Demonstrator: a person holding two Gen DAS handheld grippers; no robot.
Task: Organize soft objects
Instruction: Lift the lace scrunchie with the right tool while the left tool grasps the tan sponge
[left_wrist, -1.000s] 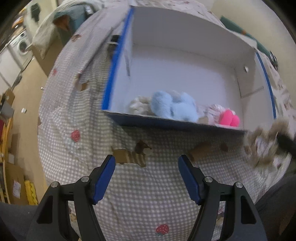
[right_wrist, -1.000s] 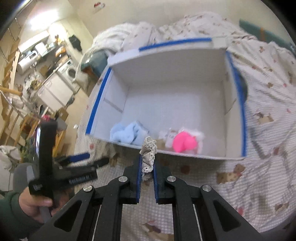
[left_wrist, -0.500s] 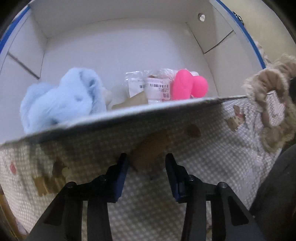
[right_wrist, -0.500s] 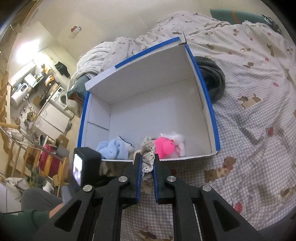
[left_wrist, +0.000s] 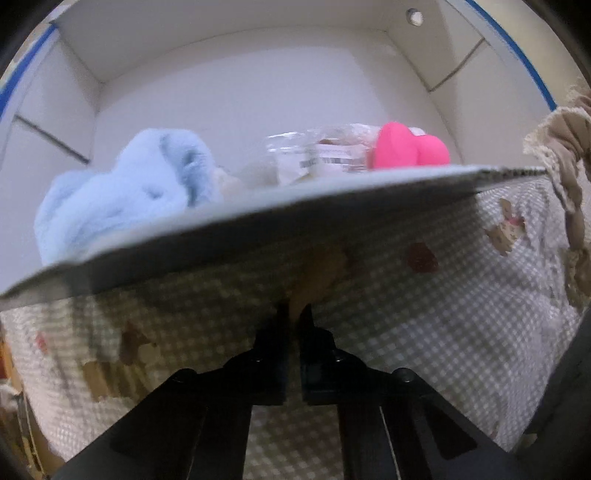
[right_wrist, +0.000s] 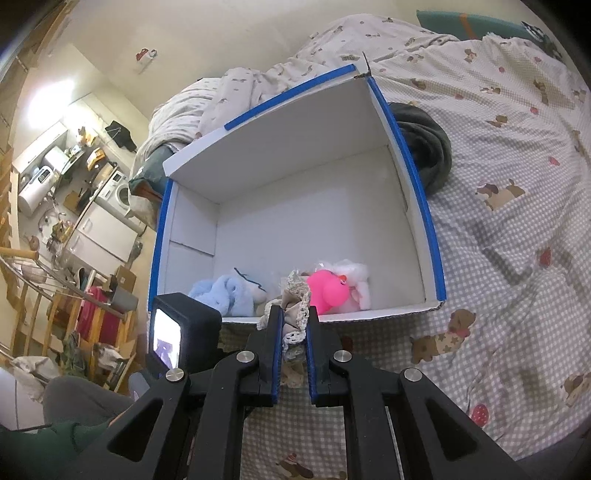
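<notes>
A white box with blue-taped rims (right_wrist: 421, 206) lies on the checked bedspread. Inside at its near wall are a light blue plush (right_wrist: 225, 291), a pink toy (right_wrist: 327, 290) and a clear packet (left_wrist: 325, 155). My right gripper (right_wrist: 294, 325) is shut on a beige lace-trimmed cloth (right_wrist: 295, 306), just in front of the box's near wall. That cloth also shows at the right edge of the left wrist view (left_wrist: 565, 155). My left gripper (left_wrist: 294, 317) is shut, pinching the checked bedspread (left_wrist: 406, 325) right below the box's near wall (left_wrist: 258, 229).
A dark grey garment (right_wrist: 428, 147) lies on the bed beside the box's right wall. Bunched bedding (right_wrist: 258, 85) sits behind the box. The left gripper's body (right_wrist: 177, 325) is at lower left in the right wrist view. Room furniture stands beyond the bed's left edge.
My left gripper has moved in to the box's near wall and closed from open onto the bedspread. My right gripper has risen slightly, still holding the lace cloth.
</notes>
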